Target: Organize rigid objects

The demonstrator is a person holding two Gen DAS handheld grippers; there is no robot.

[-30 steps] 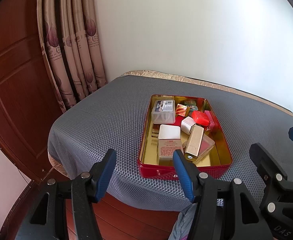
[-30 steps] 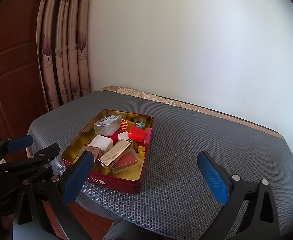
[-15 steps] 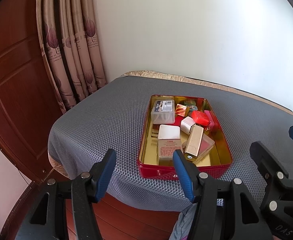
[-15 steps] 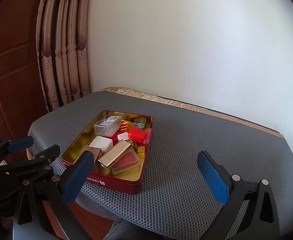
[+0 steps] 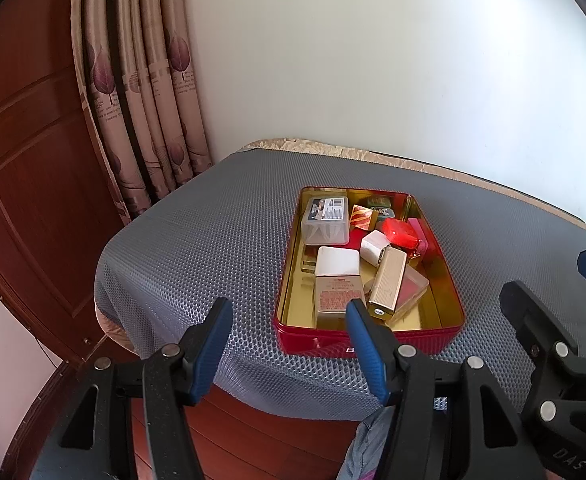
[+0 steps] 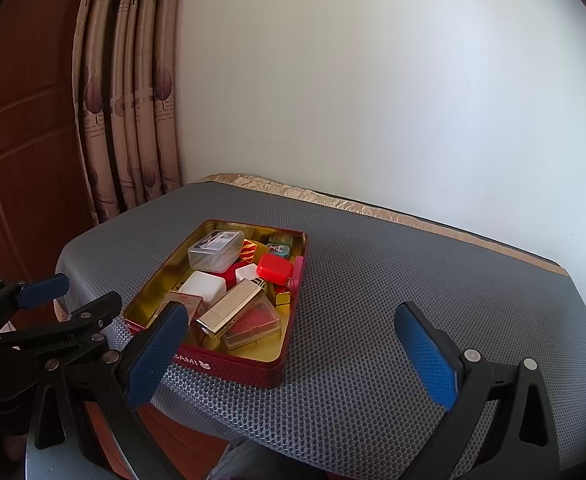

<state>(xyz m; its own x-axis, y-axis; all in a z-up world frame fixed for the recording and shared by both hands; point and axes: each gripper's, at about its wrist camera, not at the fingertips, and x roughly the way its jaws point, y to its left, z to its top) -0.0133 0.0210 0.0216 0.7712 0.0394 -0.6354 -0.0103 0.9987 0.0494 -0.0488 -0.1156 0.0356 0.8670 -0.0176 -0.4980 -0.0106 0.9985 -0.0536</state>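
Observation:
A red tin [image 5: 321,340] with a gold inside stands on the grey mesh-covered table [image 5: 213,248]. In it lie a clear plastic box [image 5: 325,220], a white cube [image 5: 337,261], a beige box [image 5: 337,294], a ribbed gold case [image 5: 389,280], a small red case [image 5: 401,232] and several smaller pieces. My left gripper [image 5: 288,308] hangs open just short of the tin's near wall, nothing between its fingers. My right gripper [image 6: 291,314] is open too, wider, over the table's near edge, with the tin [image 6: 245,368] and gold case [image 6: 229,312] ahead of its left finger.
The table ends close in front of both grippers, with wooden floor below and a person's knee [image 5: 367,440] under the edge. A patterned curtain [image 5: 145,112] and a wooden door [image 5: 25,160] stand at left, a white wall behind. Bare mat [image 6: 433,272] lies right of the tin.

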